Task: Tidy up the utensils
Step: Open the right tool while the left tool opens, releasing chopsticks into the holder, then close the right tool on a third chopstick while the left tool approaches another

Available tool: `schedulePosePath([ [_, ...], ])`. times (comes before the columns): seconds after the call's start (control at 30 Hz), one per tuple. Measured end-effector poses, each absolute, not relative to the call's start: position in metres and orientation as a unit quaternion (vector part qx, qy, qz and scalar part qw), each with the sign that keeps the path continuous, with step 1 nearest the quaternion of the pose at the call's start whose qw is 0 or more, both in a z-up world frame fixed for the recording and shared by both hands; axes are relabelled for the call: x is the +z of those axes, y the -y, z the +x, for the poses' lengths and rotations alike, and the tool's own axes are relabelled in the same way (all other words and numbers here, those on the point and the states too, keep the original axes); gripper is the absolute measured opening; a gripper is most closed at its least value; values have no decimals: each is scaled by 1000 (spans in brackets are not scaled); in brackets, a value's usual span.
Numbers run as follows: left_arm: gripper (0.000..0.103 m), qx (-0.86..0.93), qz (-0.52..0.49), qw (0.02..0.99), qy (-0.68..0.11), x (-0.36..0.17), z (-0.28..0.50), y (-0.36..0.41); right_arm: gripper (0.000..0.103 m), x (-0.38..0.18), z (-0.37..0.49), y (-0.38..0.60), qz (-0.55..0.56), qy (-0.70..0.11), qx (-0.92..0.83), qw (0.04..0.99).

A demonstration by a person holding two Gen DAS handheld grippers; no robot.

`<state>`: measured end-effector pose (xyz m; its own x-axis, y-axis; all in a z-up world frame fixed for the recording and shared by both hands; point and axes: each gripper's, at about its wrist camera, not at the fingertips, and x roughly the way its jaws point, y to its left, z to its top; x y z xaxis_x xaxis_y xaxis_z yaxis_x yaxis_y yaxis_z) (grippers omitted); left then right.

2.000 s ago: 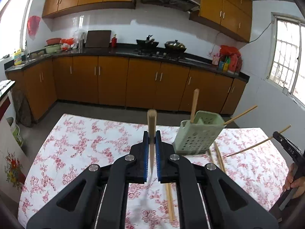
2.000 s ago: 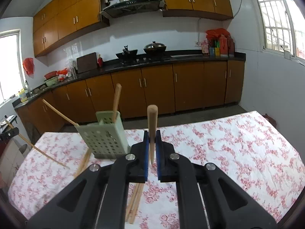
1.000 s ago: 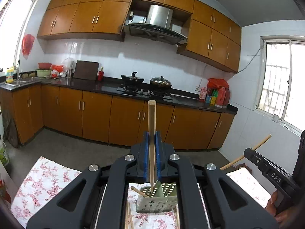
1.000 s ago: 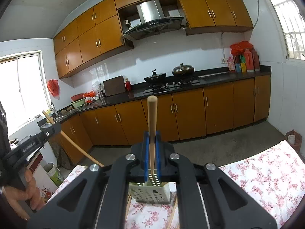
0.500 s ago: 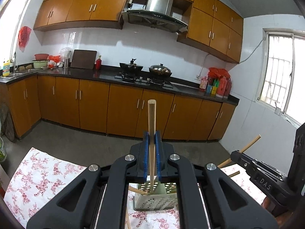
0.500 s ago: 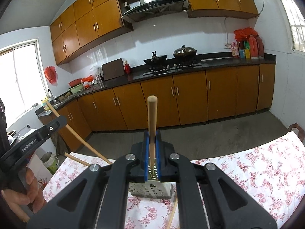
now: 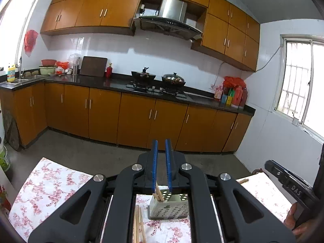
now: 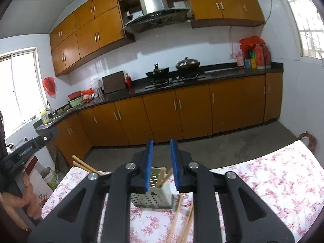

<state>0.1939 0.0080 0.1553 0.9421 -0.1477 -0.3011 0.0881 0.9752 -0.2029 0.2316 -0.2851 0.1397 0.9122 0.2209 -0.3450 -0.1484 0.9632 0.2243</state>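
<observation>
A pale green perforated utensil holder [image 7: 168, 207] stands on the flowered tablecloth [image 7: 50, 190], just below both grippers. Wooden chopsticks [image 7: 159, 194] lean inside it. My left gripper [image 7: 161, 143] hovers over the holder, its blue pads a narrow gap apart with nothing between them. From the right wrist view, the holder [image 8: 151, 199] has chopsticks [image 8: 163, 175] sticking up from it. My right gripper [image 8: 161, 143] is above it with its jaws opening and nothing between them. Two more chopstick ends [image 8: 81, 164] poke out to the left.
Loose chopsticks [image 7: 138, 222] lie on the cloth beside the holder, with several more [image 8: 182, 220] in front of it. A hand [image 8: 26, 200] holds the left gripper's handle at the left edge. Brown kitchen cabinets [image 7: 141, 117] and grey floor lie beyond the table's far edge.
The upright chopstick has left each gripper's jaws, and both now stand in the holder. The right jaws have spread wider.
</observation>
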Motion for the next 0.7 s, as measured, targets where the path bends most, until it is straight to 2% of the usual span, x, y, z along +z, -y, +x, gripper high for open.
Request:
schedulePosePath([
  [0.1,10,-55,-87,982,-157,156,178,-15,21,130,207,297,92,-187,78,975],
  [0.23,26,-43,-80,981,-172,136,155,-28,23,97,187,310,88,-217,58,970],
  [0.5,26,-12,-42,965,-260,51,138,-47,23,-16,191,304,99,-350,43,930],
  [0.7,26,-2,-54,943,-328,-4,141,-59,23,-76,200,276,95,-420,53,901],
])
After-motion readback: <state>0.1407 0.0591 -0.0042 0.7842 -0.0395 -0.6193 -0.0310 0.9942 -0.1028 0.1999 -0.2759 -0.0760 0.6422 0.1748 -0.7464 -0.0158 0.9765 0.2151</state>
